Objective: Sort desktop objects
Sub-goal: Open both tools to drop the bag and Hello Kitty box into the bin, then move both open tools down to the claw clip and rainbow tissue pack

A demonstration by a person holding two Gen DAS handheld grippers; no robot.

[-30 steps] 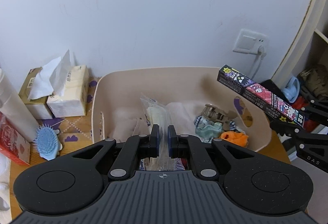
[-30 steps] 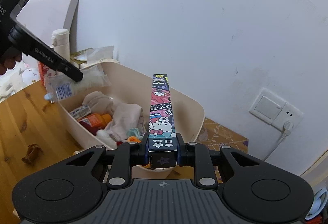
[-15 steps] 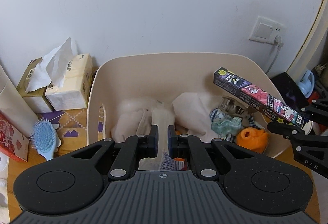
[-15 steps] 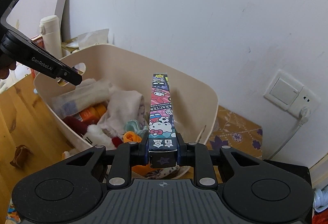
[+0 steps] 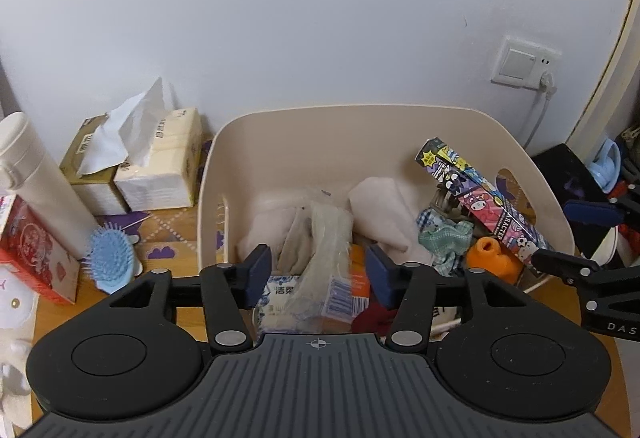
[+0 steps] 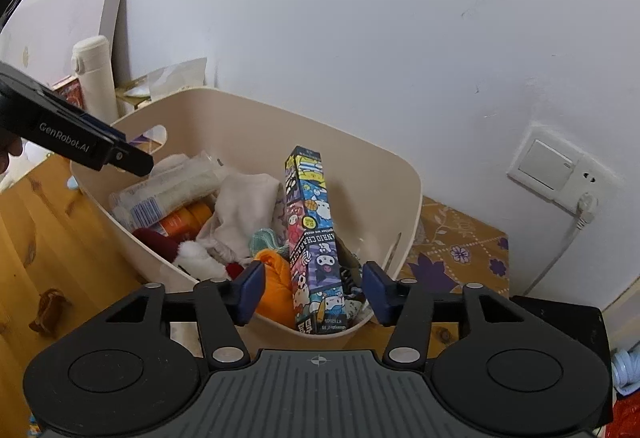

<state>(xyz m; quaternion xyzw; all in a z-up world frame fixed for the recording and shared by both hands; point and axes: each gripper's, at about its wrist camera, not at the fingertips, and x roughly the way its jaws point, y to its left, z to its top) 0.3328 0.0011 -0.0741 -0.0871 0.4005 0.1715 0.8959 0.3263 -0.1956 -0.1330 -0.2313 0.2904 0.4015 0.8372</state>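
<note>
Left wrist view looks down over my left claw, whose jaws have just been opening and now stand spread, released, with the clear plastic packet lying below and between them in the beige tub, touched by neither pad. That packet rests on top of pale folded cloths and an orange item, near the tub's front wall. Toward the right side of the tub lies the long cartoon-printed box, tilted, its far end raised against the wall with the handle hole; beside it sit a checked green cloth and an orange bottle. Left of the tub on the wooden worktop are two tissue packs, a white flask, a red box and a blue hairbrush. From the right wrist view, my right claw has likewise just been opening; its jaws are apart and let go, and the cartoon-printed box stands between the blue pads without contact, its near end down inside the tub and its length leaning away toward the far rim. My left claw's dark finger reaches over the tub's left edge.
</note>
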